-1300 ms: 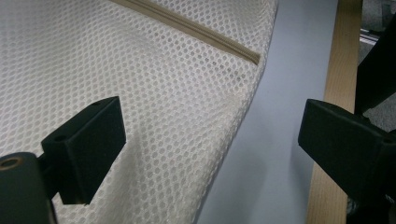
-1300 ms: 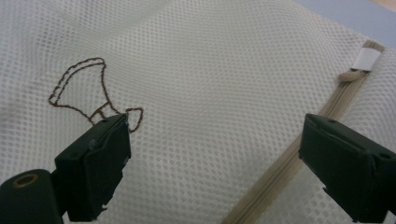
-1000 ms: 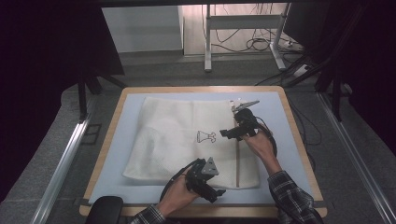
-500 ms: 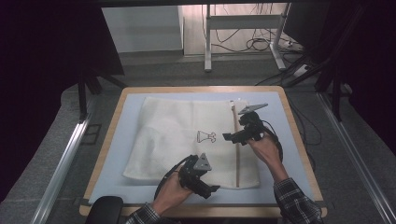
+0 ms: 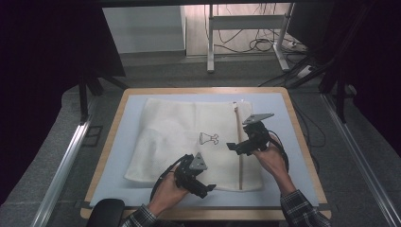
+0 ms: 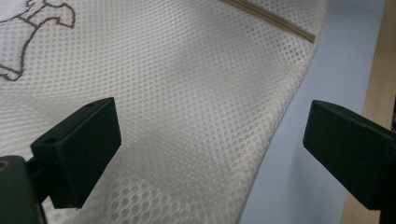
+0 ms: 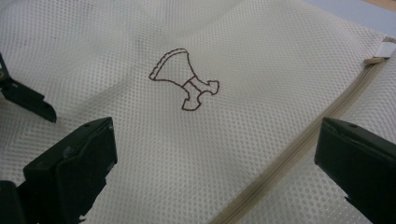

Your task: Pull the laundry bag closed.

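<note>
Covering the mesh bag's near edge, both grippers' fingers spread wide, holding nothing.

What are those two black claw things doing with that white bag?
A person holds a gripper in each hand over a white mesh bag lying flat on a blue mat. The left gripper is open at the bag's near edge. The right gripper is open above the bag's zipper, beside a small drawing. Neither has grabbed anything yet.
</note>
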`<state>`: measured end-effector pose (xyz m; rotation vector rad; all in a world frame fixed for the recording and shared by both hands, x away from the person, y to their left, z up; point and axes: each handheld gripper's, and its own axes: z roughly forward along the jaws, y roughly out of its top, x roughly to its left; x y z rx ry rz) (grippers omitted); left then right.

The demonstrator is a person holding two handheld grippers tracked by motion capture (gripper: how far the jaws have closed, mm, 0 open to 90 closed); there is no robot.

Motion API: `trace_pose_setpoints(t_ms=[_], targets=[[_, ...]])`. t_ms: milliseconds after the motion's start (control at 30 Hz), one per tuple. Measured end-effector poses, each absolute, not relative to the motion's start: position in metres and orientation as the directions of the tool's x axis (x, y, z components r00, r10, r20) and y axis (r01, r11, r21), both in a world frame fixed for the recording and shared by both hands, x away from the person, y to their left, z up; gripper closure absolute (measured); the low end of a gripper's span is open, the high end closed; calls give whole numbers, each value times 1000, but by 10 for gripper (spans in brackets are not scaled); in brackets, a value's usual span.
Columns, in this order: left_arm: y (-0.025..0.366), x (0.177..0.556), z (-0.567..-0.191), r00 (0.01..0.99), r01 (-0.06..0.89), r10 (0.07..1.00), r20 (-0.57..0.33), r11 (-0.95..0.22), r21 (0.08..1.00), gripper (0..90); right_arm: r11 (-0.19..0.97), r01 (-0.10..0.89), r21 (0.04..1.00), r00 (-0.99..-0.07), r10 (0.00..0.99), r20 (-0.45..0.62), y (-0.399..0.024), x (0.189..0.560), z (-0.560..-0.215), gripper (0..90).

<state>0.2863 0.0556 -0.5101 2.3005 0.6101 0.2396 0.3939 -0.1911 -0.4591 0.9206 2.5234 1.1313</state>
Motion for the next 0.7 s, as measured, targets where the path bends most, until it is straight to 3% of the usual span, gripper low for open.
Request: trace_pose_setpoints(t_ms=[333,700], targets=[[68,288,-509,851,378,525,-17,-589,714,37,514,396,760,-779,627,-18,-192,371,-461,0],[91,291,-506,823,401,567,-23,-553,730,35,532,399,747,-785,619,-22,-196,356,-467,0]])
